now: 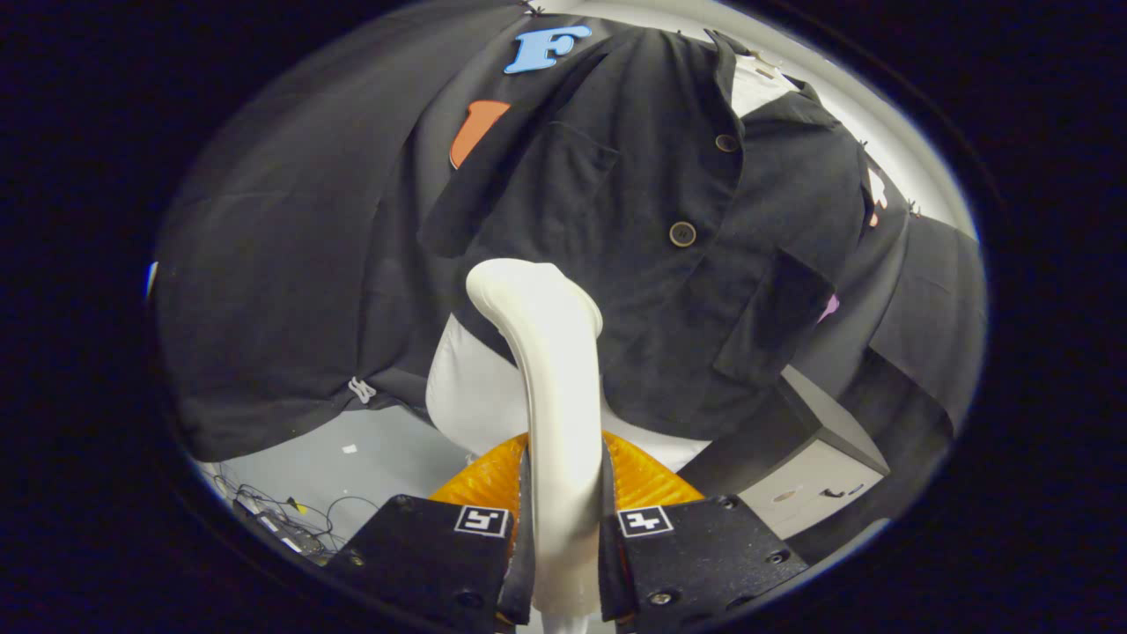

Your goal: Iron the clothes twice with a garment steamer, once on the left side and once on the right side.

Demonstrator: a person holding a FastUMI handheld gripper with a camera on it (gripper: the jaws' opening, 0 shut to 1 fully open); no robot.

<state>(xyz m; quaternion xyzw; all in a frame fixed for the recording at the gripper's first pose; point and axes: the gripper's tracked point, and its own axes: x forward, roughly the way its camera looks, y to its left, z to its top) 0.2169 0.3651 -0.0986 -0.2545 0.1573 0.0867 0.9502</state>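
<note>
A black buttoned shirt (651, 238) with chest pockets hangs on a white mannequin torso (471, 396), straight ahead of the fingers. My gripper (563, 528) is shut on the white garment steamer (550, 370), both fingers pressing its handle from either side. The steamer rises between the fingers and its curved head rests against the shirt's lower front, on the side left of the button row. An orange ribbed part (647, 480) of the steamer shows behind the handle, just above the fingers.
A grey-white cabinet (828, 467) stands low to the right of the mannequin. Cables and a power strip (282, 519) lie on the grey floor to the lower left. Black cloth walls hang behind and on both sides.
</note>
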